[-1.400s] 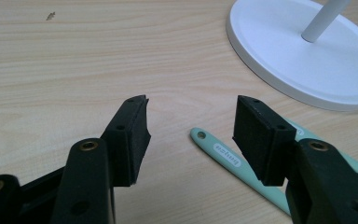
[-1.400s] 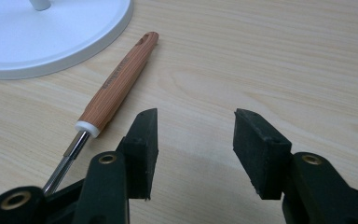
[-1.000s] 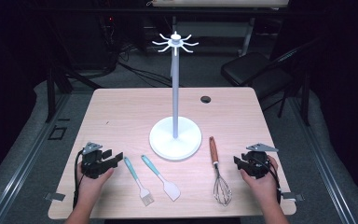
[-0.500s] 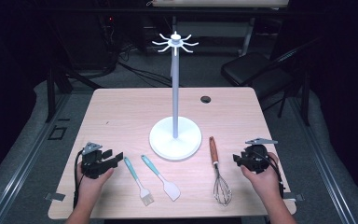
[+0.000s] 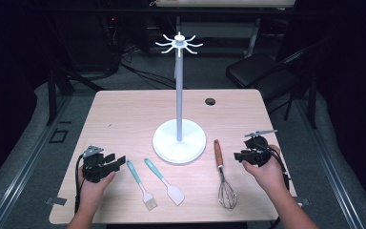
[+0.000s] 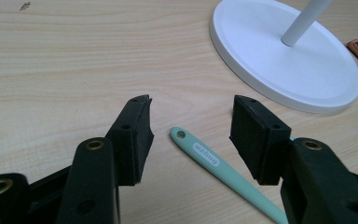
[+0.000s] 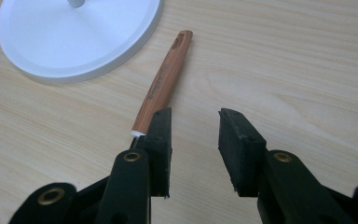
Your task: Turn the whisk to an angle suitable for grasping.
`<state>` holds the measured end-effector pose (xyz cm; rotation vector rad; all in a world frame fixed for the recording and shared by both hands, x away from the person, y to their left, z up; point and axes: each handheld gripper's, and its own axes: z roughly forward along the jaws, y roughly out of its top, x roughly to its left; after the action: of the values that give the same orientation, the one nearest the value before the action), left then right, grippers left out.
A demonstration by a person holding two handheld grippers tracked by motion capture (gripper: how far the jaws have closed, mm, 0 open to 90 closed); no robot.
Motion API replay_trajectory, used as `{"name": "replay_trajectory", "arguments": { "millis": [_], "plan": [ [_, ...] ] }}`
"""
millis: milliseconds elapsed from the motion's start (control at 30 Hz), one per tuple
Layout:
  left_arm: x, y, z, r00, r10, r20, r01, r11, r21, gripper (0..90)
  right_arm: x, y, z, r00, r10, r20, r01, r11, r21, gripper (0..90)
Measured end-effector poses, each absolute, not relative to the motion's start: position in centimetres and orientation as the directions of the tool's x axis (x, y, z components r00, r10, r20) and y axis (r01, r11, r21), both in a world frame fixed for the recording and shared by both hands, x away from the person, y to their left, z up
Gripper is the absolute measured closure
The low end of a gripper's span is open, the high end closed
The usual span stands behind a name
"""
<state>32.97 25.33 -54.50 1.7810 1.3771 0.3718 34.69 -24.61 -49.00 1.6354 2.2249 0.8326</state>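
Note:
A white hook stand rises from the middle of the table. A whisk with a wooden handle lies to its right. Two teal tools lie to its left, a brush and a spatula. My left gripper rests open just left of the brush. In the left gripper view its jaws stand on either side of the tip of the teal brush handle, not touching it. My right gripper is open just right of the whisk handle, which lies past the left jaw in the right gripper view.
A small black round grommet sits near the table's far edge. A dark chair stands beyond the far right corner. The stand's wide base lies close ahead of both grippers. Bare wood stretches across the far half of the table.
My right gripper has shifted a little left and forward, toward the whisk handle. The left gripper and the tools have not moved.

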Motion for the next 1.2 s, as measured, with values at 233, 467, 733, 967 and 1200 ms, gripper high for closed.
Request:
{"name": "replay_trajectory", "arguments": {
  "millis": [233, 467, 733, 967, 1200],
  "plan": [
    [33.0, 25.2, -54.6, 0.351, 0.904, -0.245, 0.650, -0.046, 0.758, 47.8, 35.8, -23.3, -48.8, -0.364, 0.924, 0.116, 0.807, 0.251, 0.535, 64.4],
    [33.0, 25.2, -54.7, 0.356, 0.902, -0.246, 0.651, -0.051, 0.757, 47.8, 36.8, -22.4, -48.9, -0.364, 0.924, 0.118, 0.829, 0.264, 0.494, 65.8],
    [33.0, 25.1, -54.7, 0.361, 0.899, -0.246, 0.655, -0.057, 0.753, 47.9, 37.7, -21.4, -49.5, -0.349, 0.928, 0.135, 0.862, 0.261, 0.434, 66.1],
    [33.0, 25.2, -54.7, 0.353, 0.902, -0.247, 0.657, -0.051, 0.752, 47.8, 39.0, -19.9, -50.6, -0.335, 0.933, 0.130, 0.886, 0.266, 0.379, 62.7],
    [33.1, 25.4, -54.8, 0.348, 0.903, -0.251, 0.656, -0.044, 0.753, 47.8, 39.9, -19.0, -51.5, -0.317, 0.940, 0.127, 0.900, 0.257, 0.351, 62.5]
  ]
}}
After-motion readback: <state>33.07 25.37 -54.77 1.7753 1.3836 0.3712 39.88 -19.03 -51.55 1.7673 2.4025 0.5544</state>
